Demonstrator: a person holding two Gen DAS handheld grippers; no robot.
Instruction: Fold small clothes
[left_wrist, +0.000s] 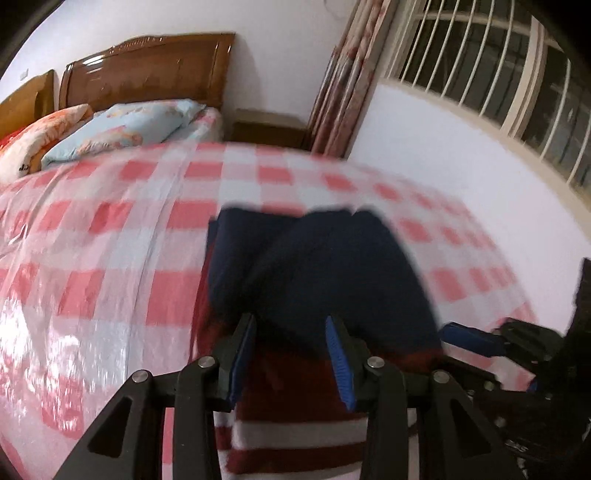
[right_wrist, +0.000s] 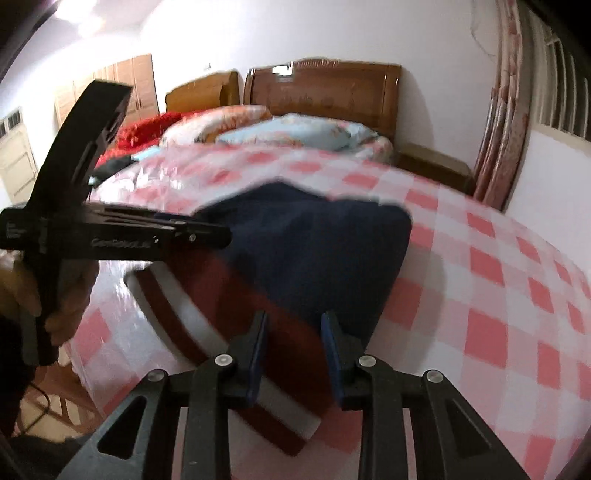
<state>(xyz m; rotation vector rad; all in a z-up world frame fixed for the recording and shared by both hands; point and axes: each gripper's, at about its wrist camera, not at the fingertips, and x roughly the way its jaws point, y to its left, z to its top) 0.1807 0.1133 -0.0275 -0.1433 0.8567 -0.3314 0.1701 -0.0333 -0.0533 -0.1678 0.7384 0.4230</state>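
Lower centre of the left wrist view: the left gripper (left_wrist: 291, 332) has its jaws spread, blue pads facing each other, with the garment (left_wrist: 317, 266) filling the gap between them. Nothing looks pinched; whether the pads (left_wrist: 338, 354) touch the cloth is hard to tell through the blur.

Same story in the right wrist view. The right gripper (right_wrist: 293, 328) sits at lower centre, jaws parted, pads on either side of the garment's near edge without clamping it.

And the garment itself: a small piece with a navy upper part and a red-and-white striped band (left_wrist: 295, 432) nearest the camera. In the right wrist view it runs diagonally from lower centre up to mid-frame, navy part (right_wrist: 314, 251) on top, striped hem (right_wrist: 184, 306) trailing to the left. It lies on the bed (left_wrist: 110, 229), which is covered with a pink-and-white checked sheet under glossy clear plastic.

At the left of the right wrist view, the left gripper's black body crosses the frame, held in the person's hand (right_wrist: 70, 299).

Farther back, upper left of the left view: pillows (left_wrist: 122, 129), then the wooden headboard (left_wrist: 147, 70). To the right, a bedside cabinet (left_wrist: 269, 129), patterned curtains (left_wrist: 354, 81) and a barred window (left_wrist: 498, 66).
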